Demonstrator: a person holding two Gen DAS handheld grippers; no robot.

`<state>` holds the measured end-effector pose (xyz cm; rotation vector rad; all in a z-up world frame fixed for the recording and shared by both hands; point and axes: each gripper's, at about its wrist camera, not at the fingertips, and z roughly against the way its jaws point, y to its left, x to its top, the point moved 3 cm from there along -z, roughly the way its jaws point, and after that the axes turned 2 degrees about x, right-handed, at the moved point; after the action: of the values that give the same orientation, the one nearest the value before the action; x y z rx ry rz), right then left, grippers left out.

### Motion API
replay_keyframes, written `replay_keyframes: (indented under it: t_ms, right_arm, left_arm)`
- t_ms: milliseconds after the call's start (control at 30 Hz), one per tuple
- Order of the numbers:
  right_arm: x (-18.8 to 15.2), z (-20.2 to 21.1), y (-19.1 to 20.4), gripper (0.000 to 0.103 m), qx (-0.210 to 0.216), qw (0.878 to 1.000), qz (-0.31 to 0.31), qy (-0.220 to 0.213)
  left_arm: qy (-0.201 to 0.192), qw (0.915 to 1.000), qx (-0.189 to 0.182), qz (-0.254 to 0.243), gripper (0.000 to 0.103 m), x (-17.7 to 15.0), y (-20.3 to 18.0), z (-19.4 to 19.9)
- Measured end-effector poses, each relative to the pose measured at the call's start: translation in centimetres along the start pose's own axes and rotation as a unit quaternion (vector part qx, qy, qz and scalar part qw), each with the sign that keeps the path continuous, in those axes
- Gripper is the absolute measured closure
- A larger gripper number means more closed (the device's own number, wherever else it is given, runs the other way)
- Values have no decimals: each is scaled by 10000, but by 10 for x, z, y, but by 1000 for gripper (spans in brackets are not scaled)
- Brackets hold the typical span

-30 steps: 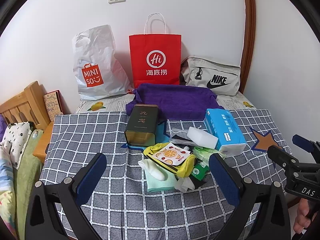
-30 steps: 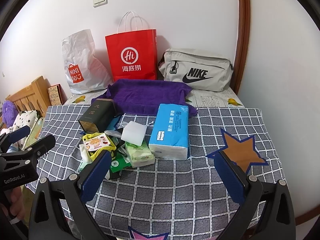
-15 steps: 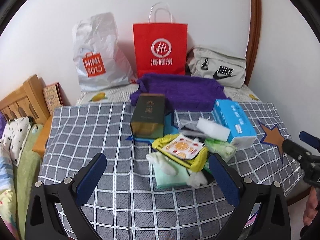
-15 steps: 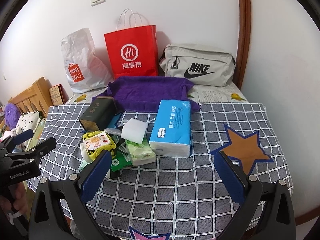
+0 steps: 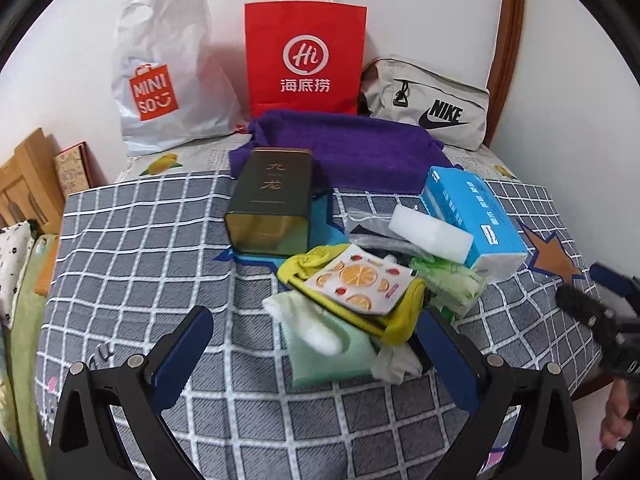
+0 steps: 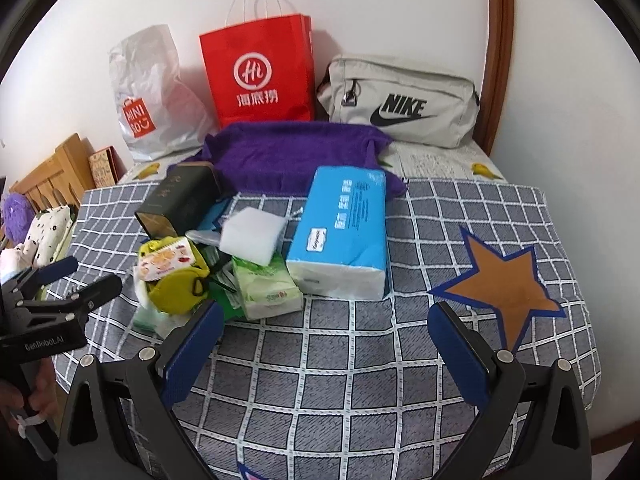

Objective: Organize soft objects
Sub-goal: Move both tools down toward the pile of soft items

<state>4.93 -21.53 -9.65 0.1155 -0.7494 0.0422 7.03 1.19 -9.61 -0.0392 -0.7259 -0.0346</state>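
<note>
While both grippers hang above the near edge of the checked tablecloth (image 6: 360, 380), neither holds anything. The left gripper (image 5: 316, 350) has its blue-padded fingers spread wide in the lower part of the left wrist view, its right finger just beside the heap of soft things at the frame's centre. The right gripper (image 6: 326, 344) is equally wide in the lower part of the right wrist view, its left finger near the heap's lower edge.

The heap sits at centre in the left wrist view and left of centre in the right one. On top lies a yellow pouch (image 5: 352, 292) carrying an orange-slice printed packet (image 5: 358, 280). Under it, toward the bottom of the frame, are a pale green cloth (image 5: 332, 356) and a white sock-like piece (image 5: 312, 320). A green tissue pack (image 6: 266, 286) lies just right of the pouch, touching the blue tissue pack (image 6: 344, 232), and a white sponge block (image 6: 250, 236) rests above them. A dark tea tin (image 5: 270, 200) lies on its side at the heap's upper left.

Behind, a purple towel (image 6: 292, 154) spreads across mid-frame. Along the wall at the top stand a white MINISO bag (image 5: 160, 76), a red paper bag (image 5: 304, 56) and a grey Nike bag (image 6: 404, 100). A brown star patch (image 6: 504, 280) marks the cloth at right in the right wrist view.
</note>
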Motion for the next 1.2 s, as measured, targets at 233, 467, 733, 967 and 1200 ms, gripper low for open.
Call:
replay_keyframes:
  t_ms: [233, 467, 733, 967, 1200]
  right_arm:
    - [-5, -28, -13, 2, -17, 9996, -122, 272]
    - [-6, -50, -22, 2, 97, 9987, -184, 462]
    - [-8, -75, -33, 2, 150, 9975, -178, 674]
    - [-8, -87, -33, 2, 296, 9965, -276, 737]
    - [-10, -88, -21, 2, 335, 9964, -168, 762]
  left_arm:
    - [147, 9998, -116, 52, 1, 23, -16, -24]
    - [744, 9966, 305, 149, 1, 26, -31, -70]
    - [810, 9951, 468, 318, 25, 17, -22, -86]
    - [724, 9958, 139, 542, 60, 13, 4, -73]
    - [619, 9963, 97, 585, 61, -4, 27, -67]
